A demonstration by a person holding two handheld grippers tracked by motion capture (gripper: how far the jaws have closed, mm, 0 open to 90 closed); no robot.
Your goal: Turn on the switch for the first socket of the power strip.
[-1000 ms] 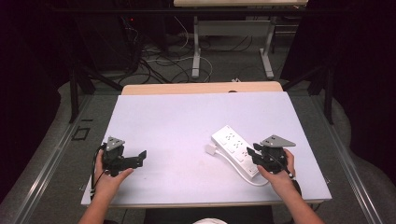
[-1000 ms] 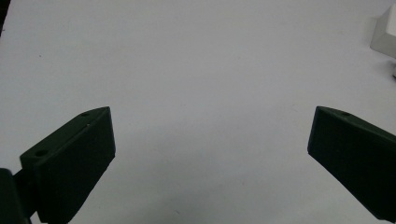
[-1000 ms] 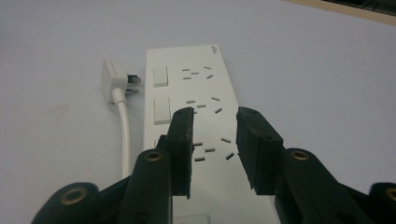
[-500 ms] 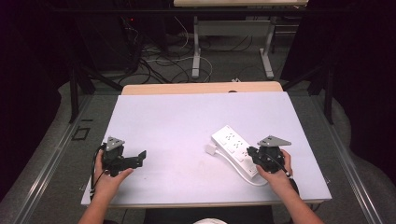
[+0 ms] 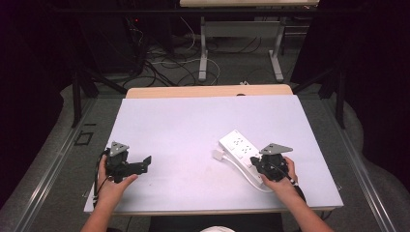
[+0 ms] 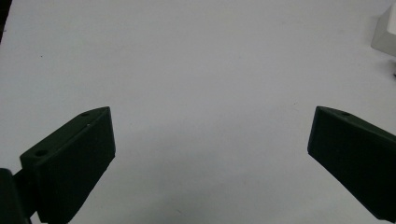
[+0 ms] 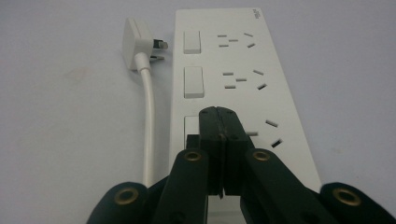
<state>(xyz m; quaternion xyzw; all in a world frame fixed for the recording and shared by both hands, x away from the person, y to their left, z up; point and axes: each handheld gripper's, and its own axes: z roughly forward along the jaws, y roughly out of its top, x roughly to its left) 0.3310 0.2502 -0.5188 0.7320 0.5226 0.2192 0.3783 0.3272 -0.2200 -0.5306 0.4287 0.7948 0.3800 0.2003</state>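
Change, left side: the left gripper (image 5: pixel 145 162) sits at the lower left of the high view just as it did 1 s ago, same spot, same heading toward the middle.
Change, right side: the right gripper (image 5: pixel 258 163) has crept slightly toward the left of the frame since 1 s ago, further over the near end of the power strip (image 5: pixel 241 152); the strip itself has not shifted.
Left gripper fingers: spread wide apart in the left gripper view, 1 at the lower left (image 6: pixel 70 163) and 1 at the lower right, bare surface between them, nothing held.
Left hand (image 5: pixel 112 180): wrapped round the gripper body, forearm entering from the bottom edge.
Power strip: white, lying flat and diagonal at the centre right of the high view; in the right gripper view it runs up the middle, with 3 rocker switches and 3 socket groups.
Plug (image 7: pixel 135 42): white, lying at the upper left of the right gripper view just beside the strip's far end, its cord (image 7: pixel 149 126) running down the strip's left side.
Right gripper fingers: pressed together with no gap, tips over the nearest switch; whether they touch it I cannot tell.
Surface (image 5: pixel 193 125): pale, matte, with a wooden strip along its far edge.
Room: dark, grey floor, cables and white desk legs at the top centre.
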